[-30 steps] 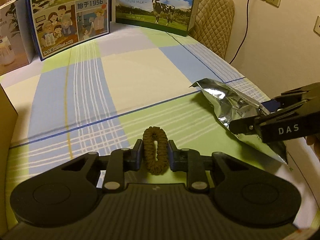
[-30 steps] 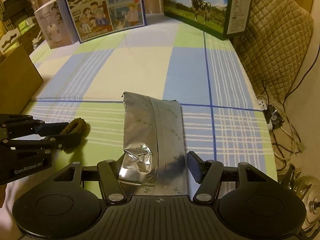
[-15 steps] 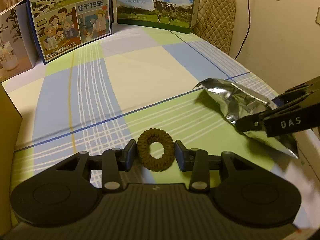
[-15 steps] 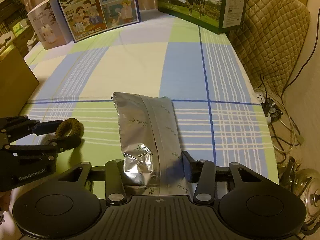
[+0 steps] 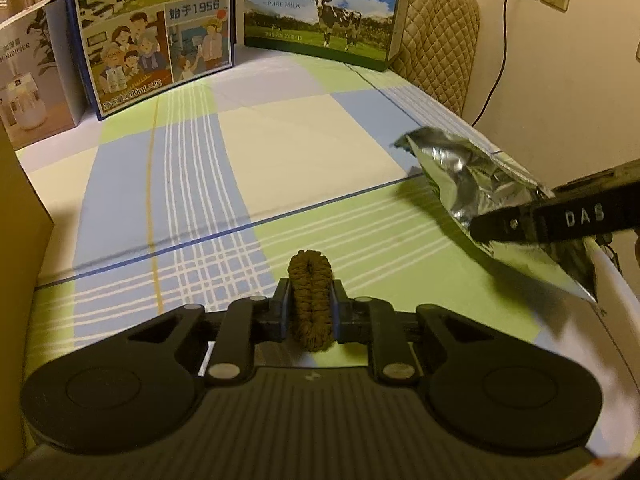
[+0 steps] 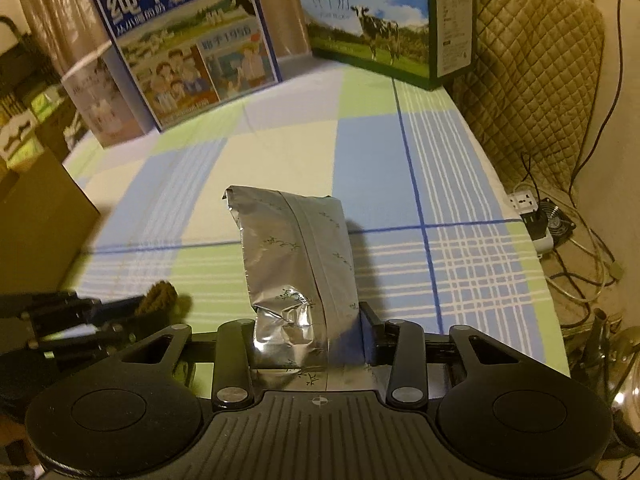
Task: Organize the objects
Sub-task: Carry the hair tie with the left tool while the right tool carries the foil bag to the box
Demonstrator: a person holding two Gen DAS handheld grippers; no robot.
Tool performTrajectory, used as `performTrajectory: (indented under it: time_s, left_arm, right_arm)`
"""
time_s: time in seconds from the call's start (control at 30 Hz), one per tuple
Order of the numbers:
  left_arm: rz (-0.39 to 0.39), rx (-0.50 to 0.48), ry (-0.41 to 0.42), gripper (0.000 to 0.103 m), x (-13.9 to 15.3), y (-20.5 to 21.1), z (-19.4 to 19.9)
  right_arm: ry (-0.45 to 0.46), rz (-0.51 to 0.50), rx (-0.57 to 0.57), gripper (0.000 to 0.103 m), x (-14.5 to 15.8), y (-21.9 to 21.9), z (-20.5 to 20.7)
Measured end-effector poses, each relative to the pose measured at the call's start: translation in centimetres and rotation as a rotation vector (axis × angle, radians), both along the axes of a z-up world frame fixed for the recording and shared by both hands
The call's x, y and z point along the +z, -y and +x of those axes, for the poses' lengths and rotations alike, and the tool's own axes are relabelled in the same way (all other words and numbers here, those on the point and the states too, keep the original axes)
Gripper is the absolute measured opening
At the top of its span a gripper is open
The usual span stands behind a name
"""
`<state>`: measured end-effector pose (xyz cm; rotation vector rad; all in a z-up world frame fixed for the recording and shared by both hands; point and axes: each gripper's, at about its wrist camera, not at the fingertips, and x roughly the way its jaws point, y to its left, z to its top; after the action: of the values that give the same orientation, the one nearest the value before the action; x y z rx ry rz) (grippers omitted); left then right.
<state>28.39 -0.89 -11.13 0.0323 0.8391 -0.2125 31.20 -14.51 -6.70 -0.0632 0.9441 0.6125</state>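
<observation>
Left wrist view: left gripper (image 5: pixel 311 306) clamped tight on a brown hair scrunchie (image 5: pixel 311 300), squeezed flat into a narrow upright loop between the pads. Scrunchie sits above the checked cloth (image 5: pixel 200 152) covering the worktop; cannot tell whether its lower edge touches.

Right wrist view: right gripper (image 6: pixel 310 338) at a middling width, jaws closing on the near end of a silver foil pouch (image 6: pixel 292 248). Foil crumpled where the left pad presses in; right pad against the pouch's other edge. Far end of the pouch juts forward, raised off the cloth, casting a shadow.

Back of the worktop: blue milk carton box (image 5: pixel 154 28), green milk box (image 5: pixel 324 12), small white box (image 5: pixel 28 76). Brown cardboard box (image 6: pixel 36 216) at the left edge.
</observation>
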Motion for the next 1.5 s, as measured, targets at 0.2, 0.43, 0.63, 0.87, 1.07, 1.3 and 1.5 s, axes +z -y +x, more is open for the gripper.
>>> performTrajectory:
  time_s: [0.2, 0.43, 0.63, 0.87, 1.07, 1.3, 1.5]
  left_arm:
    - [-0.010, 0.008, 0.017, 0.015, 2.0, -0.3, -1.4]
    - [-0.043, 0.050, 0.007, 0.015, 5.5, -1.2, -5.5]
    - [-0.047, 0.073, 0.042, 0.015, 9.4, -2.0, -10.4]
    - [-0.048, 0.100, 0.080, 0.015, 12.8, -2.6, -16.2]
    - [-0.042, 0.131, 0.094, 0.015, 14.2, -3.4, -20.0]
    - [-0.032, 0.176, 0.110, 0.015, 15.2, -5.2, -23.0]
    - [-0.029, 0.218, 0.118, 0.015, 15.7, -7.1, -24.2]
  right_arm:
    - [-0.006, 0.051, -0.023, 0.035, 1.3, 0.0, -3.5]
    - [-0.011, 0.099, -0.047, 0.035, 3.7, 0.9, -9.5]
    - [0.025, 0.131, -0.035, 0.035, 6.7, 1.6, -14.9]
    - [0.070, 0.137, 0.009, 0.035, 9.6, 1.6, -19.7]
    - [0.085, 0.145, 0.055, 0.035, 10.7, 0.6, -22.1]
    - [0.095, 0.150, 0.108, 0.035, 11.3, -1.7, -23.6]
    - [0.097, 0.147, 0.147, 0.035, 11.4, -3.5, -24.3]
